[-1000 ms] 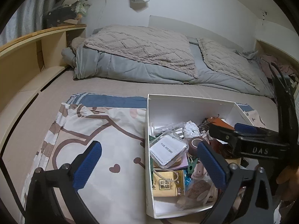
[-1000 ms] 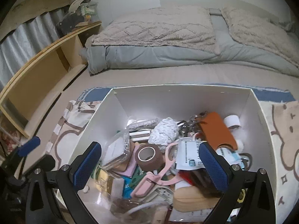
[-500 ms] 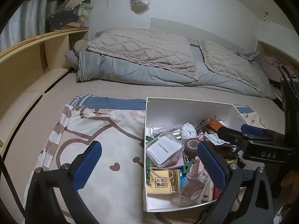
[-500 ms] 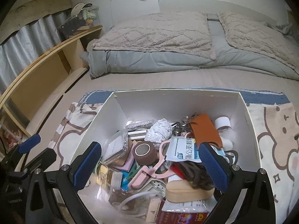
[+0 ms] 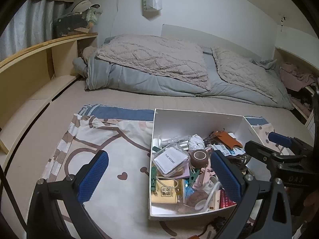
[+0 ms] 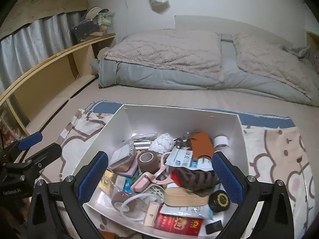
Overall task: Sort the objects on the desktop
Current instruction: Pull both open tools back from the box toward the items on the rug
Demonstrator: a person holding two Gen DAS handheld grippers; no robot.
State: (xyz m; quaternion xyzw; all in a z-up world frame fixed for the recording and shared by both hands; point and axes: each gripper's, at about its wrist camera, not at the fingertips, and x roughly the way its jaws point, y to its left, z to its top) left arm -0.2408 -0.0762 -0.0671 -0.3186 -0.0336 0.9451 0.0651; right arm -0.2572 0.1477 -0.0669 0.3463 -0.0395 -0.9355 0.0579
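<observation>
step: picking first item | right hand-held gripper (image 6: 160, 176) spread wide, empty, above white box (image 6: 179, 117) | left hand-held gripper (image 5: 159, 176) likewise | advice: single out brown tape roll (image 6: 148, 158), descend vertically

The left gripper (image 5: 159, 176) is hanging with its jaws spread wide, the blue-padded fingers (image 5: 93, 176) standing well apart and gripping nothing. The right gripper (image 6: 160, 176) is hanging likewise, its jaws parted wide and its blue pads (image 6: 227, 176) pinching nothing. In the left wrist view the right gripper (image 5: 265, 147) is showing at the right edge, pointing leftward; in the right wrist view the left gripper (image 6: 39, 144) is showing at the left edge.
</observation>
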